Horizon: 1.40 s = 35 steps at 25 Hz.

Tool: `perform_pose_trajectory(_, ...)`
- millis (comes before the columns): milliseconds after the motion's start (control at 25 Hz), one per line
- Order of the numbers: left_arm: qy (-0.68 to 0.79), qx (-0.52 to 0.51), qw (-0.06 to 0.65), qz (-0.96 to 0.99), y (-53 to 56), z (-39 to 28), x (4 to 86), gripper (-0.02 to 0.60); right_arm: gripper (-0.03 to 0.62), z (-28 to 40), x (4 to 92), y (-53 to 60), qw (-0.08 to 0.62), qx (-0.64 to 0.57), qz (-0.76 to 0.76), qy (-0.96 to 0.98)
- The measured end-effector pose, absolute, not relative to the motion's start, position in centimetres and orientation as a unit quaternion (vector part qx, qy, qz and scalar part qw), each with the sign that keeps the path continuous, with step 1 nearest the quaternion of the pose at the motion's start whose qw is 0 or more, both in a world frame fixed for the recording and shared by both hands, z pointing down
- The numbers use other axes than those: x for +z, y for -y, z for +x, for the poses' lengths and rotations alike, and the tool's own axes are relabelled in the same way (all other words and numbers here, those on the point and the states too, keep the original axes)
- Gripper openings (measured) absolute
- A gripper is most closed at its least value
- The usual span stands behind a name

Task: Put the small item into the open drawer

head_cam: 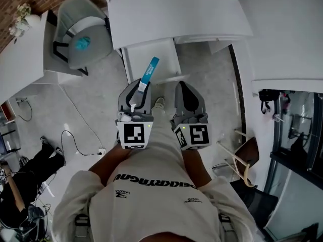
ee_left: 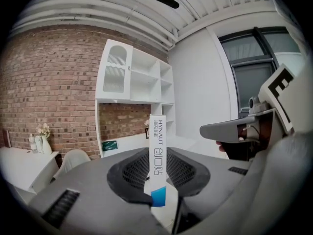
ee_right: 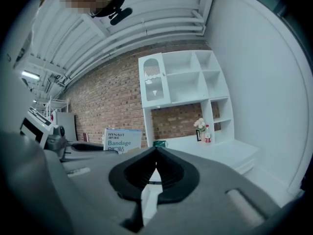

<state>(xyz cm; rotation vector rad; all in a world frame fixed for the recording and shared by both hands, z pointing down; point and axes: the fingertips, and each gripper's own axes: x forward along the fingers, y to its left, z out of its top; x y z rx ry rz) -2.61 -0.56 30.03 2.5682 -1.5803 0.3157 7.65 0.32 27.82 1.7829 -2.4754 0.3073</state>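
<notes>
Even, soft light throughout; white worktop (head_cam: 176, 14) bright, floor (head_cam: 81, 110) carrying only faint shadows. Both gripper views bend hard at the edges, with black corners; brick wall (ee_left: 54, 82) sharp, nearest foreground soft.

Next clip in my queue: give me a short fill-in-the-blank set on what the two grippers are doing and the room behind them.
1. The left gripper is shut on a narrow white-and-blue box printed with the brand name ___.
2. The jaws of the right gripper are ___, with nothing between them.
3. The wall behind the white shelf unit is made of ___.

Missing words: HYNAUT; shut; brick.
</notes>
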Motion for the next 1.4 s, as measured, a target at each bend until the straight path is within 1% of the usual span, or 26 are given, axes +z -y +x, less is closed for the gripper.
perform_pose_trajectory(320, 0.533, 0.152, 0.073, 0.829, 5.5, -0.1, 32.9, 0.086, 0.000, 10.3, 30.5, 5.2, 0.047, 0.132, 0.552, 0.822)
perform_pose_trajectory(680, 0.539, 0.208, 0.104, 0.810, 8.0, 0.4, 37.5, 0.086, 0.000, 11.5, 33.5, 8.6, 0.061, 0.157, 0.531, 0.831)
perform_pose_trajectory(1400, 0.484, 0.310, 0.159, 0.802, 10.6, -2.7, 49.6, 0.086, 0.000, 8.5, 42.5, 10.7, 0.121, 0.201, 0.530, 0.815)
